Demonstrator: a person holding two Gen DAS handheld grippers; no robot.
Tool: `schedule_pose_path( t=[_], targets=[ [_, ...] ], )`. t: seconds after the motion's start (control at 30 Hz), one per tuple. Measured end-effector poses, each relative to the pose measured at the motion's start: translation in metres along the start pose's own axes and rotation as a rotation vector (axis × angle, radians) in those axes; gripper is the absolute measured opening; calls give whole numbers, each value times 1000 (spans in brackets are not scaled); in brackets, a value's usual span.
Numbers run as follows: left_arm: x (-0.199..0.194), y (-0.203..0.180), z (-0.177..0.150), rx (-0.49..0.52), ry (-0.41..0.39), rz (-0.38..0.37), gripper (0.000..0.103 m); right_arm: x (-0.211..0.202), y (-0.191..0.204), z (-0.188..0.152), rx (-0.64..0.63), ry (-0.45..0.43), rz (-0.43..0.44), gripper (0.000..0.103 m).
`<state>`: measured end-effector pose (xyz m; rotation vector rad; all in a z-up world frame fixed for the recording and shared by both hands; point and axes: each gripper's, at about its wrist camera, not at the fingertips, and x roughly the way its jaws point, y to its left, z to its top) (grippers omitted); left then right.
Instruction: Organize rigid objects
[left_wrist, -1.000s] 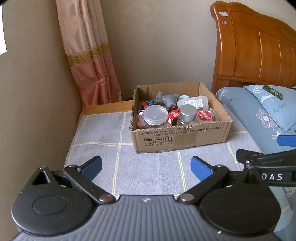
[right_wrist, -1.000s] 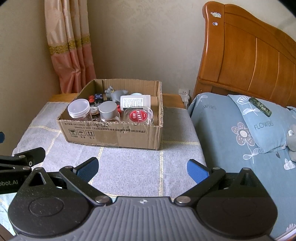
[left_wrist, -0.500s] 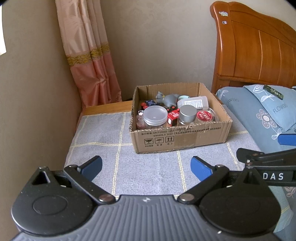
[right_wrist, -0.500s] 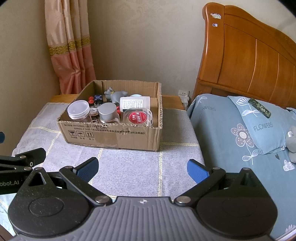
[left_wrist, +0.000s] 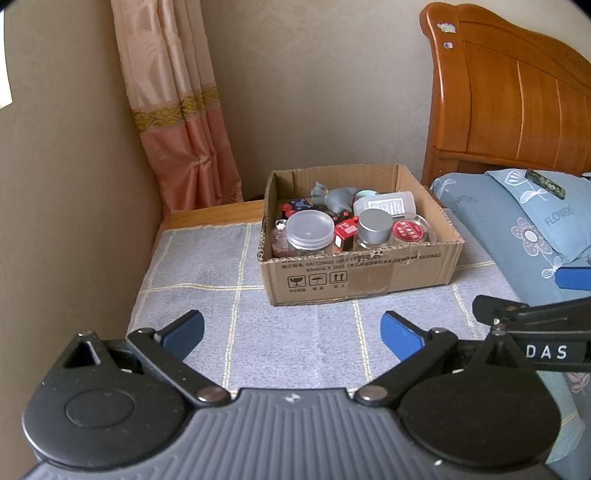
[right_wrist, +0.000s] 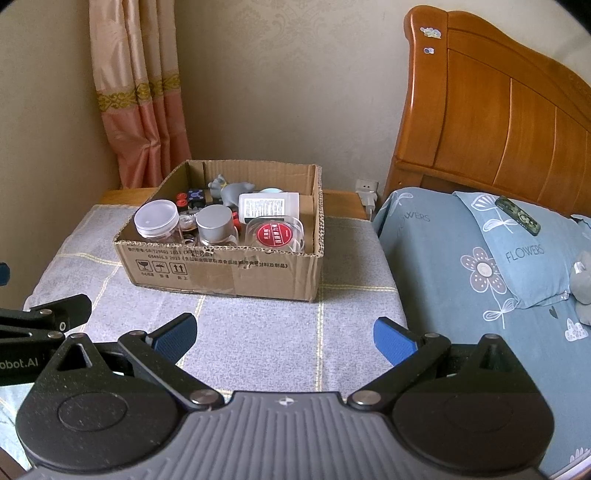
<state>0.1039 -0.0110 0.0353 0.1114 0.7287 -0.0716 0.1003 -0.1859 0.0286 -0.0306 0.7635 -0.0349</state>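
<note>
Cardboard box (left_wrist: 360, 273) sits at 12 o'clock on the grey checked cloth (left_wrist: 295, 332), full of jars and bottles. Left gripper (left_wrist: 291, 334) and right gripper (right_wrist: 284, 334) both spread wide, holding nothing, short of the box. Only the right view shows the wall plug (right_wrist: 366, 190) (2 o'clock, behind the box); the left view hides it.

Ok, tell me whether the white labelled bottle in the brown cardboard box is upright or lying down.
Lying down. The white labelled bottle rests on its side across other items in the brown cardboard box, its printed label facing outward.
</note>
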Motion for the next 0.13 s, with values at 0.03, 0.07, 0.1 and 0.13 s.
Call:
schedule_pose_path(
  t=[0.03,0.07,0.1,0.13],
  targets=[
    [0,0,0,0,0,1,101,0,0,0,-1,0,0,103],
    [0,0,0,0,0,0,101,0,0,0,-2,0,-1,103],
    [0,0,0,0,0,-1,101,0,0,0,-2,-1,0,103],
    [0,0,0,-1,0,0,101,-1,0,0,-1,-1,0,103]
  ],
)
